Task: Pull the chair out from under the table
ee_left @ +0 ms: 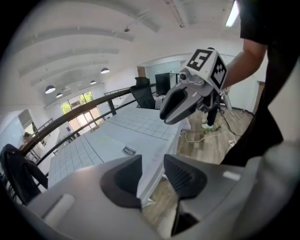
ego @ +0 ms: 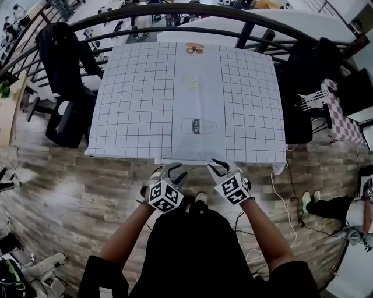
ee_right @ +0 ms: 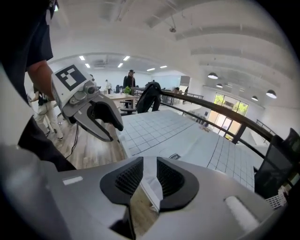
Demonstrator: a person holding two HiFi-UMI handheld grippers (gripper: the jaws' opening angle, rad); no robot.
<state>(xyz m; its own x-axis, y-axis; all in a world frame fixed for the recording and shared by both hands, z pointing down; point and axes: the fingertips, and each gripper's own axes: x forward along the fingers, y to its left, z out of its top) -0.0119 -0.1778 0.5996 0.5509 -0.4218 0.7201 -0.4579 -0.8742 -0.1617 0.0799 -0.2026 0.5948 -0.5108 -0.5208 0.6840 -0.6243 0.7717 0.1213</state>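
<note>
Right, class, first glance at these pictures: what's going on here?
A person stands at the near edge of a grid-patterned table with a gripper in each hand. The left gripper and the right gripper hang side by side just off that edge, pointing down towards it. Both have their jaws apart and hold nothing, so no grasp has been made yet.

We see bright, even light from ceiling lamps [ee_right: 213, 75] and windows [ee_left: 77, 101]; shadows are soft, fisheye distortion bends the edges, corners go black.

Open-plan office hall, black swivel chair [ego: 64, 125], curved dark railing [ego: 175, 8], wood-look floor [ego: 70, 192], round ceiling lamps [ee_left: 50, 89]
</note>
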